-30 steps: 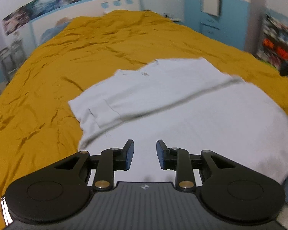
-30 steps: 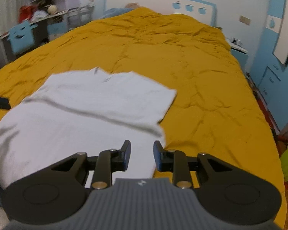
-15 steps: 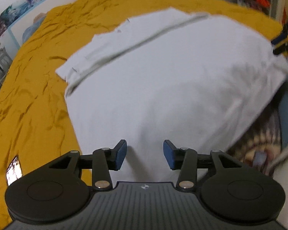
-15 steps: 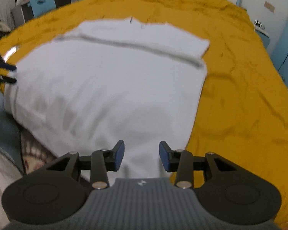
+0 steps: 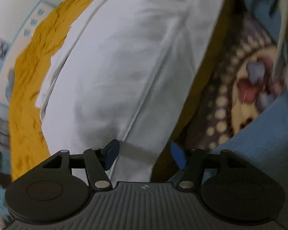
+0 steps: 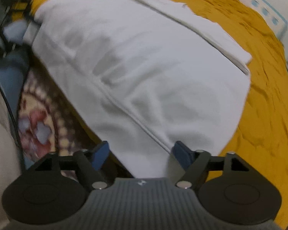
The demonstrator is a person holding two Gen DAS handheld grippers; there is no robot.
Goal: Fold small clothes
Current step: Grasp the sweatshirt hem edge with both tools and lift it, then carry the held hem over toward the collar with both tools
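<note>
Left gripper (image 5: pixel 144 153): jaws opening, white cotton garment (image 5: pixel 124 67) lying between them, unpinched. Right gripper (image 6: pixel 140 155): likewise opening over the garment's hem. Garment is spread on a mustard-yellow bedspread (image 6: pixel 259 95) (near edge blurred); no containers are seen.

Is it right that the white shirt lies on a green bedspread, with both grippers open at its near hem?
Not quite: the bedspread is yellow, not green, as the right wrist view shows. The white shirt lies on it; the left gripper and right gripper are opening at its near hem.
</note>
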